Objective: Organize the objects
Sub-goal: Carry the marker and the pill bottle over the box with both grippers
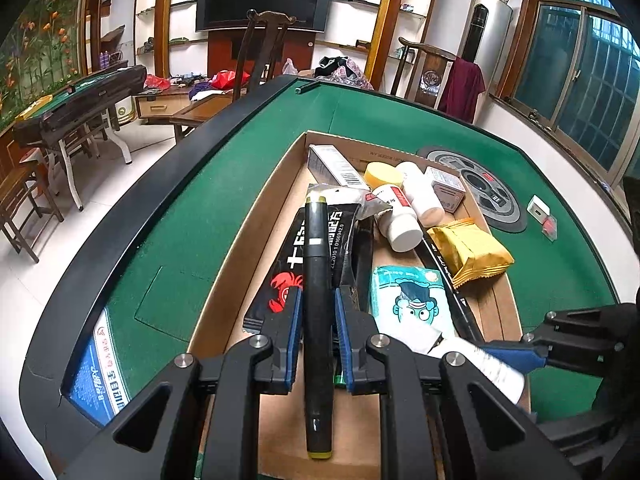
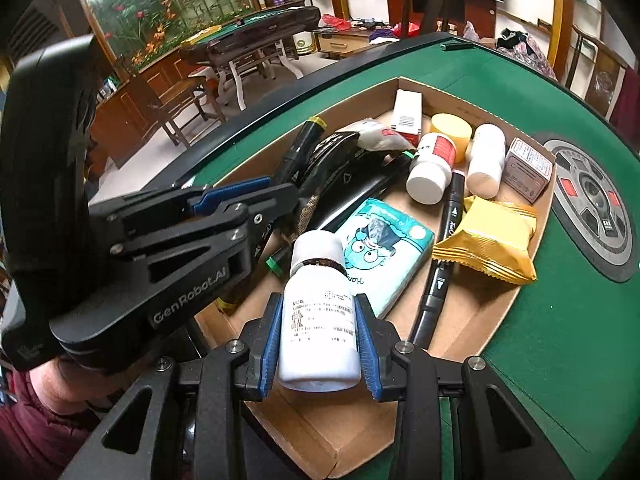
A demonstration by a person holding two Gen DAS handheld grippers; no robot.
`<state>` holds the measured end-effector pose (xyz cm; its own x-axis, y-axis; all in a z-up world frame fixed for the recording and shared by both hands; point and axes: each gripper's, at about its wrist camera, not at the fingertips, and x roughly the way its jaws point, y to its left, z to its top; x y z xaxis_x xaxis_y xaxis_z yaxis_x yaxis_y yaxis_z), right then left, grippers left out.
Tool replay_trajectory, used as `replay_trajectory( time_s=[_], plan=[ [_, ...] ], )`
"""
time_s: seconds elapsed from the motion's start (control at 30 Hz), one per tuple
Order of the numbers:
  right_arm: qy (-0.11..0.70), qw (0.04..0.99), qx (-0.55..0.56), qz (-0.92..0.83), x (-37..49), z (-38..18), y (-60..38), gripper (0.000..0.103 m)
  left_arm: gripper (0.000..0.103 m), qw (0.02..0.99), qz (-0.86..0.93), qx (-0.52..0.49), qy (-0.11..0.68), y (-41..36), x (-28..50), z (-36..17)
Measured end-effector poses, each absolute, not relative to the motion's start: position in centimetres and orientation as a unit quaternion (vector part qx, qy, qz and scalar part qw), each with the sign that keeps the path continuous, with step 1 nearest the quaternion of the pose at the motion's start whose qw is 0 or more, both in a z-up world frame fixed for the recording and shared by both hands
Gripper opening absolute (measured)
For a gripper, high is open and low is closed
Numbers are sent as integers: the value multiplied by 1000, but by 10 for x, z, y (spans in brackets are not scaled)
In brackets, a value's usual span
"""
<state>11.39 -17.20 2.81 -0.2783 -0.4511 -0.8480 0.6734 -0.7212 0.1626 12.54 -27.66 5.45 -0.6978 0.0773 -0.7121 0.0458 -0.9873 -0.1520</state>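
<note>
A shallow cardboard box (image 1: 288,160) (image 2: 472,336) lies on the green table. My left gripper (image 1: 318,300) is shut on a black marker with yellow ends (image 1: 318,320), held lengthwise over the box; the marker also shows in the right wrist view (image 2: 302,142). My right gripper (image 2: 318,312) is shut on a white pill bottle (image 2: 318,320), held over the box's near end; it also shows in the left wrist view (image 1: 488,364). The box holds a tissue pack with a cartoon face (image 1: 412,304) (image 2: 384,248), a gold snack packet (image 1: 468,250) (image 2: 492,246), white bottles (image 1: 400,216) (image 2: 432,168) and a black sachet (image 1: 320,240).
The green felt table (image 1: 192,216) (image 2: 560,340) has a black raised rim and a round centre panel (image 1: 492,196) (image 2: 596,208). Small white and red items (image 1: 542,212) lie beside the panel. A blue-and-white pack (image 1: 104,368) lies at the near left rim. Chairs stand beyond.
</note>
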Motion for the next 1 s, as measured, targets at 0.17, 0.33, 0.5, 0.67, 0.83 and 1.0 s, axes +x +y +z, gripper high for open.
replay_trajectory(
  time_s=[0.17,0.33,0.5,0.67,0.83,1.0],
  plan=[
    [135,349,479,-794,114,22,-176,38,16,7,917,-391,-77,-277,124,53],
    [144,347,476,-795,115,18,-179,38,16,7,916,-394,-73,-277,121,51],
    [155,343,472,-797,113,15,-184,39,16,6,916,-394,-72,-277,121,50],
    [164,340,468,-799,114,14,-186,39,16,4,916,-396,-67,-276,119,48],
    [183,334,459,-803,119,12,-189,39,16,3,916,-397,-61,-277,118,46],
    [201,328,448,-807,122,9,-193,39,16,4,915,-398,-59,-277,118,46]
  ],
)
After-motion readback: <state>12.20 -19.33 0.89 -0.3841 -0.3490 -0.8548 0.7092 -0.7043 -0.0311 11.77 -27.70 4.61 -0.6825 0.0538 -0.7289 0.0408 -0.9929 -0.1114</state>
